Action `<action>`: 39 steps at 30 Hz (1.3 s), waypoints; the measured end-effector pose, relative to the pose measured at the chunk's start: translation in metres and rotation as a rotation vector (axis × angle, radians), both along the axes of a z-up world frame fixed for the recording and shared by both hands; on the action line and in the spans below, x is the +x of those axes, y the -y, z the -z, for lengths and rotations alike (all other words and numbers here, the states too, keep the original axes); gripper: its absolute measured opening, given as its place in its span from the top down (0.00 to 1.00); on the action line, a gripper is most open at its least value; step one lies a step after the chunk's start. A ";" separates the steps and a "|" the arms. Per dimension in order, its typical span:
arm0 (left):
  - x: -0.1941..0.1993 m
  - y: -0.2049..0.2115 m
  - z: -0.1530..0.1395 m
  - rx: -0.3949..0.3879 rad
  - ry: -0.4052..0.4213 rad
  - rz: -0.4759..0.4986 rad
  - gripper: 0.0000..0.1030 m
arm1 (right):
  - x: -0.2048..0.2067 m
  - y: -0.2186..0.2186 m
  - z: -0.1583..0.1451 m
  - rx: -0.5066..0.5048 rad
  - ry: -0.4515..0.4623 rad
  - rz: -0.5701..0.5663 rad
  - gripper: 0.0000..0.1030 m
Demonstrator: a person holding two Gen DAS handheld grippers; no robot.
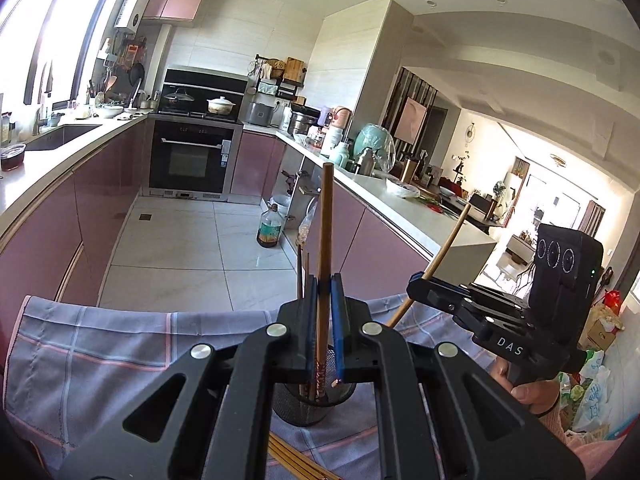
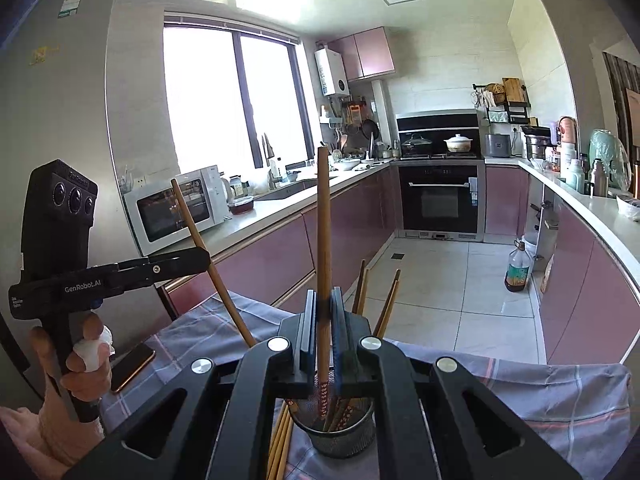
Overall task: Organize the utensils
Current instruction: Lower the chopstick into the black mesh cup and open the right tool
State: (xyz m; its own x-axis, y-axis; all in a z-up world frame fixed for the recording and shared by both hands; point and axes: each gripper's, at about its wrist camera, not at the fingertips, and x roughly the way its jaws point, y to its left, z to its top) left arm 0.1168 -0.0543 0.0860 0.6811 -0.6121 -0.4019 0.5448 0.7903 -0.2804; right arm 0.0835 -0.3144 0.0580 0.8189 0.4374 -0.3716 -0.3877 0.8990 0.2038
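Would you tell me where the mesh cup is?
In both wrist views the mesh cup stands low at centre on the checked cloth, loose chopsticks beside it.

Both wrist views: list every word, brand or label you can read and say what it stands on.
"DAS": on the right gripper, on its black body.
"GenRobot.AI": on the left gripper, along its side.
Small white print left of that brand: too small to read.
Sticker on the fridge: too blurred to read.
Label on the oil bottle: unreadable.

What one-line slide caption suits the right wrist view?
Right hand-held gripper clamps one chopstick upright above the mesh holder, while the left hand-held gripper grips another.
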 end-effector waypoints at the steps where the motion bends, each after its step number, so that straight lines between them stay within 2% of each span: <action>1: 0.003 0.003 0.001 0.012 -0.007 -0.002 0.93 | 0.004 -0.001 0.003 -0.001 -0.010 0.000 0.95; 8: 0.030 0.026 0.033 0.130 -0.103 0.023 0.93 | 0.028 -0.014 0.036 -0.038 -0.130 -0.030 0.95; 17: 0.060 0.043 0.074 0.233 -0.198 0.033 0.93 | 0.051 -0.024 0.062 -0.084 -0.247 -0.020 0.95; 26: 0.078 0.048 0.089 0.234 -0.235 0.015 0.92 | 0.058 -0.024 0.069 -0.089 -0.270 0.018 0.93; 29: 0.078 0.044 0.095 0.232 -0.239 -0.005 0.85 | 0.056 -0.022 0.070 -0.077 -0.269 0.027 0.80; 34: 0.071 0.033 0.102 0.220 -0.226 -0.035 0.85 | 0.049 -0.021 0.073 -0.075 -0.260 0.033 0.76; 37: 0.063 0.027 0.104 0.215 -0.206 -0.056 0.80 | 0.045 -0.023 0.073 -0.077 -0.253 0.036 0.71; 39: 0.056 0.025 0.103 0.240 -0.180 -0.091 0.78 | 0.041 -0.025 0.073 -0.081 -0.245 0.034 0.70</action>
State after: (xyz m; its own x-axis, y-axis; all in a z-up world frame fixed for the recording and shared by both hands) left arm 0.1724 -0.0795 -0.0169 0.6331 -0.4251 -0.6469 0.4275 0.8887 -0.1655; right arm 0.1248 -0.2897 -0.0149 0.7138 0.3720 -0.5934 -0.3053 0.9278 0.2145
